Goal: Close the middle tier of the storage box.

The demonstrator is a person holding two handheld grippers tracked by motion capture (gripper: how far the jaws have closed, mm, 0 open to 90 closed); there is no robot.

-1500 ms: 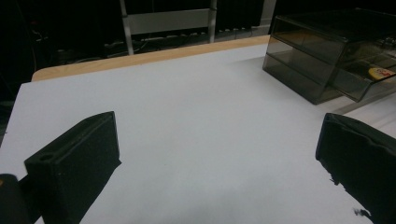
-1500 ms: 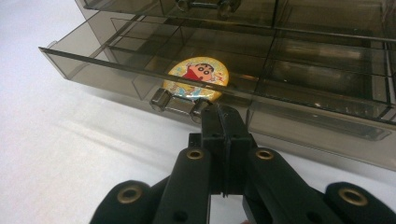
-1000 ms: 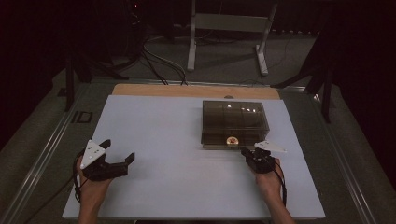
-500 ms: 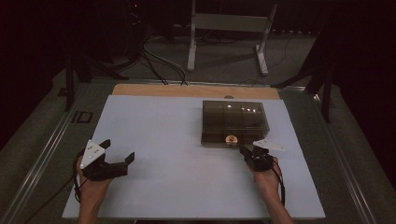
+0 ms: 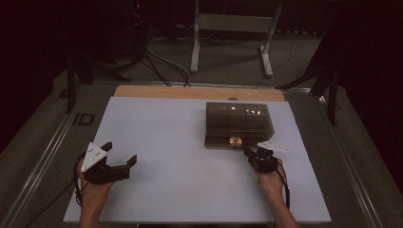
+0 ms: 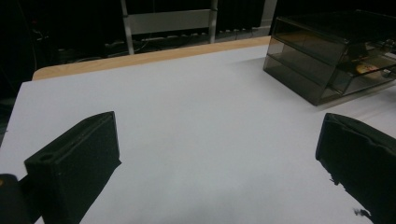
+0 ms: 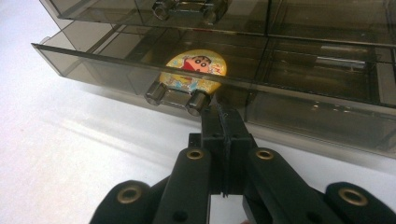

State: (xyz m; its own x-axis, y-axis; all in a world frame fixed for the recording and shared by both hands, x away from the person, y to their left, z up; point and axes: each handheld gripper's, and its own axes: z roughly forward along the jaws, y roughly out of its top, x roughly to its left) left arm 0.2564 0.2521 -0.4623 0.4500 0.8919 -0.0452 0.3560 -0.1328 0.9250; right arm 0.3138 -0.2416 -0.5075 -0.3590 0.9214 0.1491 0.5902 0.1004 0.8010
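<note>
Sticker: a round yellow cartoon sticker point(image 7: 195, 70) showing a black-haired figure in red lies inside the pulled-out drawer; no writing on it can be read
Drawer box: the smoky clear drawer box point(image 5: 238, 124) sits on the white mat point(image 5: 180, 142) toward 1 o'clock from the mat's middle, its back edge near the far wooden strip point(image 5: 199, 92)
Open drawer: the lower drawer point(image 7: 116, 63) stands a little out from the box front, its twin-knob handle point(image 7: 176, 98) facing the person
Edges: the box keeps a narrow margin of mat at 3 o'clock, and the mat's near edge lies behind both hands
Open room: broad bare mat runs from the box toward 9 o'clock, reaching the left hand
Right gripper: the right gripper point(image 7: 223, 116) has its jaws pressed flat together with nothing between them, tips just at the right-hand knob of the handle (contact cannot be told), at 6 o'clock of the box front
Left gripper: the left gripper point(image 5: 119, 153) rests at 8 o'clock on the mat, jaws spread wide and holding nothing, well apart from the box
</note>
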